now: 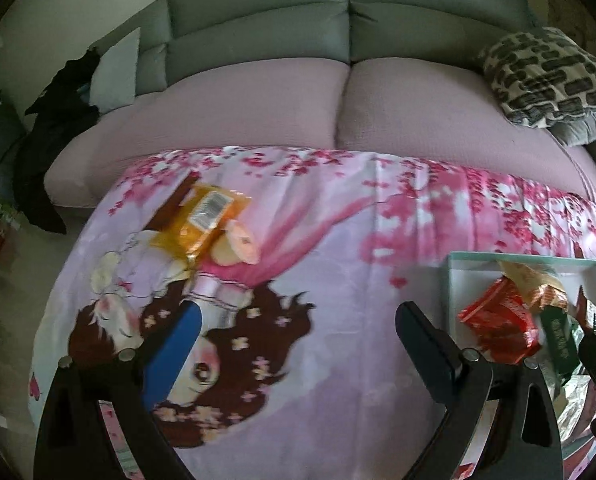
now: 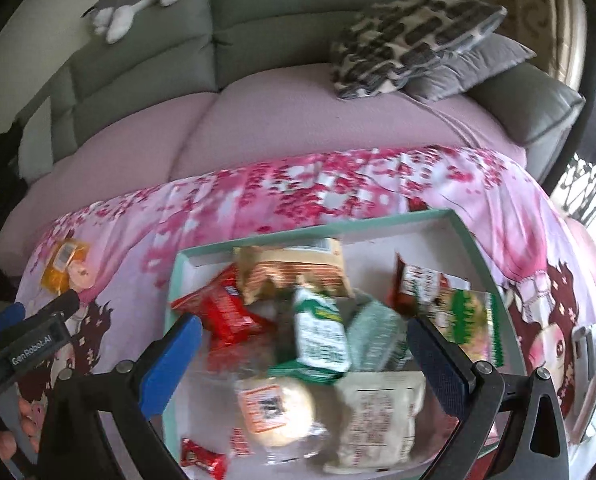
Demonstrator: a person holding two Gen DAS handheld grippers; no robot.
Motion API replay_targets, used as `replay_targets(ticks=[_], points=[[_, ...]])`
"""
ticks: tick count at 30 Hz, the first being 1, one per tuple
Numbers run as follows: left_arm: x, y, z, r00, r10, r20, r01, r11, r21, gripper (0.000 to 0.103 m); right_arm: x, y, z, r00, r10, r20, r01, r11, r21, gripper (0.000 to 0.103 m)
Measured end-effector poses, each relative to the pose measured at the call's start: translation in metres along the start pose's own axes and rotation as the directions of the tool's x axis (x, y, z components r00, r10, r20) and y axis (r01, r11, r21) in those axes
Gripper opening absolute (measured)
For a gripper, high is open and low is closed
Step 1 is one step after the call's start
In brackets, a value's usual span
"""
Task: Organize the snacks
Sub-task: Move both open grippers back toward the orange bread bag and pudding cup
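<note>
Room: grey sofa (image 2: pixel 281 16) with a pink seat cover, and in front of it a table under a pink cartoon cloth (image 1: pixel 298 360).
Box: the teal box (image 2: pixel 257 240) stands on the cloth and is already crowded — red packets (image 2: pixel 225 312), a green-and-white pouch (image 2: pixel 320 336), a round bun in clear wrap (image 2: pixel 277 404) and more.
Left outside: an orange packet (image 1: pixel 205 220) lies alone on the cloth, well apart from the box; a small red candy (image 2: pixel 201 458) lies just beside its near wall.
Left gripper (image 1: pixel 298 328): fingers spread wide, nothing between them, over bare cloth.
Right gripper (image 2: pixel 304 344): fingers apart and empty, above the box.
Progress: mostly done, I think — the orange packet is left, and perhaps the candy.
</note>
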State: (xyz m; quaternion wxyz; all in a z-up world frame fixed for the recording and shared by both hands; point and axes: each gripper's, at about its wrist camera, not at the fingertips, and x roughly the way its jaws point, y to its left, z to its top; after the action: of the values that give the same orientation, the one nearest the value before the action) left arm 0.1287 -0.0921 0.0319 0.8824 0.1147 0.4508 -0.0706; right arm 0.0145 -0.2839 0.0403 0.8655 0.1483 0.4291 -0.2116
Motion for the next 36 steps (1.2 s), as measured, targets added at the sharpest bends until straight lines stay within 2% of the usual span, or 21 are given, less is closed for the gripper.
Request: replay_targets(ticks=[6,12,19,26,30,34,36], points=[[0.0,0.037,-0.004,0.998,0.064,0.002,-0.064,0.998,-0.007,0.098,0.002,0.034,-0.002,1.0,0.009,-0.009,-0.009,0.998,-0.069,0.103],[0.006,0.075,-0.009,0.998,0.062,-0.015,-0.063,0.997,-0.051,0.098,0.005,0.062,-0.007,1.0,0.019,-0.023,-0.022,0.994,-0.11,0.103],[0.016,0.114,-0.011,0.998,0.038,-0.042,-0.043,0.991,-0.124,0.098,0.009,0.095,-0.014,0.997,0.06,-0.04,-0.065,0.987,-0.146,0.103],[0.029,0.147,-0.01,0.998,-0.024,-0.052,0.013,0.98,-0.2,0.098,0.012,0.126,-0.015,0.997,0.076,-0.034,-0.081,0.98,-0.183,0.103],[0.04,0.166,-0.001,0.997,-0.052,-0.05,0.039,0.972,-0.232,0.098,0.017,0.146,-0.009,0.991,0.13,-0.04,-0.135,0.973,-0.186,0.103],[0.053,0.179,0.002,0.996,-0.071,-0.044,0.061,0.977,-0.204,0.098,0.029,0.169,-0.003,0.98,0.192,-0.049,-0.197,0.963,-0.182,0.103],[0.061,0.188,0.005,0.994,-0.107,-0.034,0.097,0.971,-0.219,0.098,0.039,0.184,-0.001,0.97,0.234,-0.059,-0.241,0.951,-0.193,0.103]])
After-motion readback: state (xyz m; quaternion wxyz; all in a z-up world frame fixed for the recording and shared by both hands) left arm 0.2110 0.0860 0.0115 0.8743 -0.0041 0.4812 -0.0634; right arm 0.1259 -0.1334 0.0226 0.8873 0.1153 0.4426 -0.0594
